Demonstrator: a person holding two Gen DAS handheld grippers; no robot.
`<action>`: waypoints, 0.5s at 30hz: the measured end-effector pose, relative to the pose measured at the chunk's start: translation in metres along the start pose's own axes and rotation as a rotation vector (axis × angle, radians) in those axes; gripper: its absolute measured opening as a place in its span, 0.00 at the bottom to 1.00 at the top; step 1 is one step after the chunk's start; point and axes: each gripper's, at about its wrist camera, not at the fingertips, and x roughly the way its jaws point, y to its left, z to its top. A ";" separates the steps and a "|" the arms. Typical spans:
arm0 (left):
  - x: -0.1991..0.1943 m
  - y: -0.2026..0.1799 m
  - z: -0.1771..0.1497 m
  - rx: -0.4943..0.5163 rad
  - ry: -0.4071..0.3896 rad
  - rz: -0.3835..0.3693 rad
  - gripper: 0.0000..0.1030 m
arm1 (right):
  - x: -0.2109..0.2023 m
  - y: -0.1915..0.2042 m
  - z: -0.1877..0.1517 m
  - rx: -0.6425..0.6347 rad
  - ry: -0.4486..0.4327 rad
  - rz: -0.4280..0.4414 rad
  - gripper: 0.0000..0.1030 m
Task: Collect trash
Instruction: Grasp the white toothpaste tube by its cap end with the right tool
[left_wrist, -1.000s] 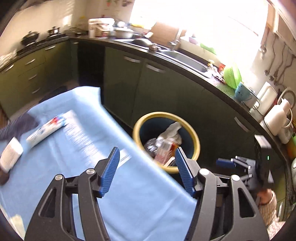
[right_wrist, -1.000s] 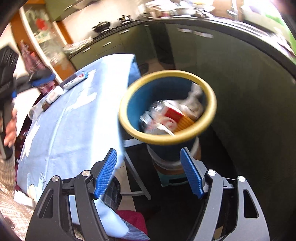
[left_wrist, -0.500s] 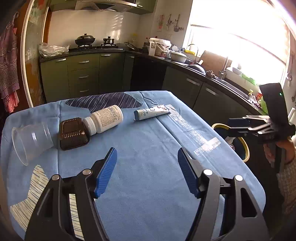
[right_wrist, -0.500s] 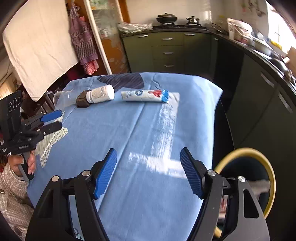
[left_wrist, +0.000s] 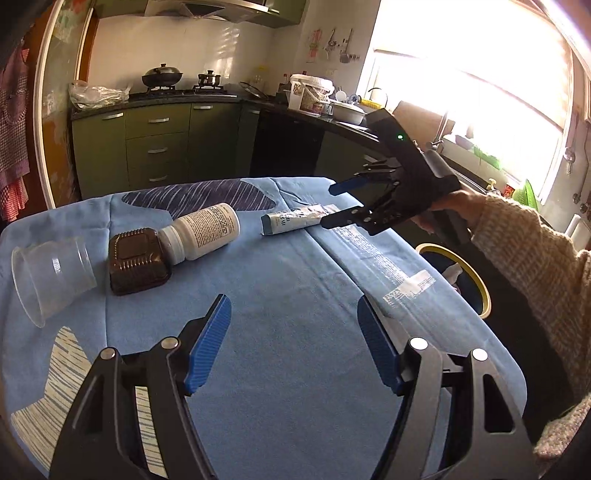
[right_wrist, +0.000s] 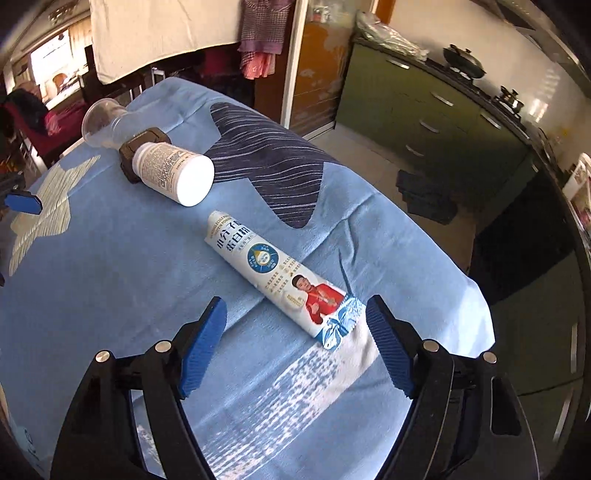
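Observation:
A white and blue sachet (right_wrist: 280, 277) lies on the blue tablecloth (right_wrist: 110, 280); it also shows in the left wrist view (left_wrist: 295, 219). My right gripper (right_wrist: 295, 339) is open just above and short of its near end, seen from the side in the left wrist view (left_wrist: 334, 205). A white pill bottle (left_wrist: 203, 236) lies on its side against a brown lidded box (left_wrist: 136, 260), with a clear plastic cup (left_wrist: 51, 277) tipped over beside them. My left gripper (left_wrist: 295, 339) is open and empty over the table's near part.
A yellow-rimmed trash bin (left_wrist: 461, 280) stands on the floor past the table's right edge. Green kitchen cabinets (left_wrist: 159, 147) and a counter run along the far walls. The table edge (right_wrist: 480, 295) drops off to the right of the sachet.
Both grippers swung from the trash bin to the table. The right gripper has since moved in close over the sachet. Both stayed open.

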 end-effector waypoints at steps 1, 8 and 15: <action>0.001 0.001 -0.001 -0.003 0.002 -0.001 0.65 | 0.006 -0.003 0.003 -0.010 0.014 0.021 0.75; 0.013 0.010 -0.003 -0.040 0.045 -0.027 0.65 | 0.039 -0.018 0.010 -0.026 0.067 0.099 0.75; 0.018 0.009 -0.005 -0.036 0.060 -0.034 0.65 | 0.045 -0.027 0.015 0.007 0.078 0.130 0.58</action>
